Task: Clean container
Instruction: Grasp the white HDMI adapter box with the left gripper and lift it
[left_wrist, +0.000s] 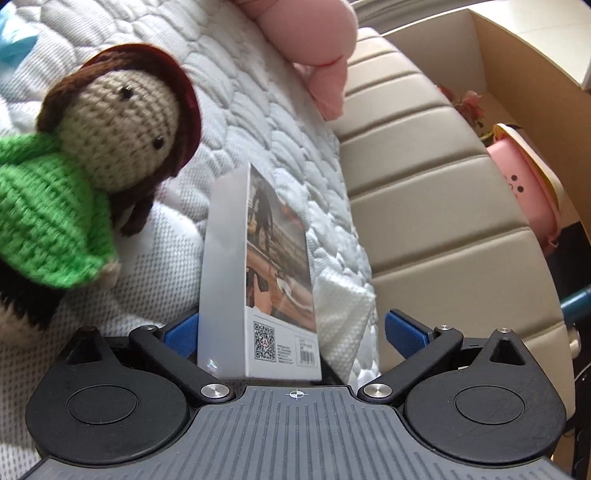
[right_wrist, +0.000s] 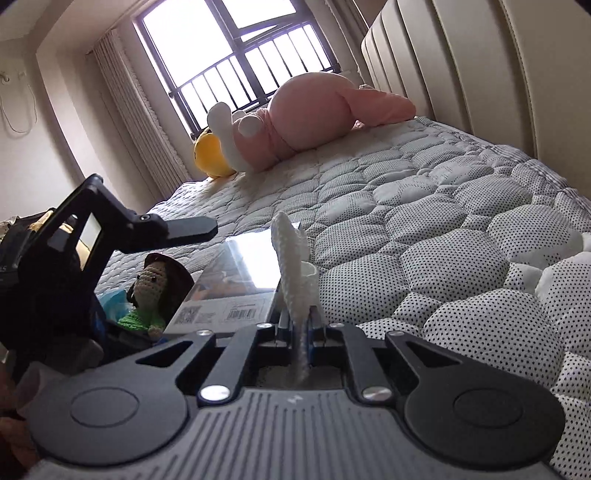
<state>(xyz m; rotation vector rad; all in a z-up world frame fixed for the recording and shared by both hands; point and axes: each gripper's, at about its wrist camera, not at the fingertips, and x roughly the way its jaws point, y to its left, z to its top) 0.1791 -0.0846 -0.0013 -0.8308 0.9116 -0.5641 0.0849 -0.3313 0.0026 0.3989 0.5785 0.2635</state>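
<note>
A bedroom: a quilted mattress (right_wrist: 424, 221) runs away to a barred window (right_wrist: 236, 55), with a padded headboard (left_wrist: 424, 184) along one side.

Nearest in the left wrist view, the left gripper (left_wrist: 295, 332) stands wide open around a flat white box (left_wrist: 258, 277). The box, taken here as the container, stands on edge with its long axis pointing to 12 o'clock, straight out along the fingers. Its blank face sits against or just beside the blue pad at 9 o'clock; the pad at 3 o'clock is well apart from its printed face. Contact cannot be told for sure, and no grip shows.

The right gripper (right_wrist: 301, 325) is closed tight on a strip of white tissue (right_wrist: 291, 266), which rises toward 12 o'clock. From this gripper the box lies just at 11 o'clock, its glossy face alongside the tissue, touching or nearly so.

So the likely move is a wipe along the box's length, the tissue drawn over the printed face. Both grippers are close to the box. The left would probably need to pinch first, or the box may tip.

Beyond, at 10 o'clock, a crochet doll (left_wrist: 110, 147) lies near the box. Far off rest a pink plush (right_wrist: 314, 114) and a yellow one (right_wrist: 212, 155).
</note>
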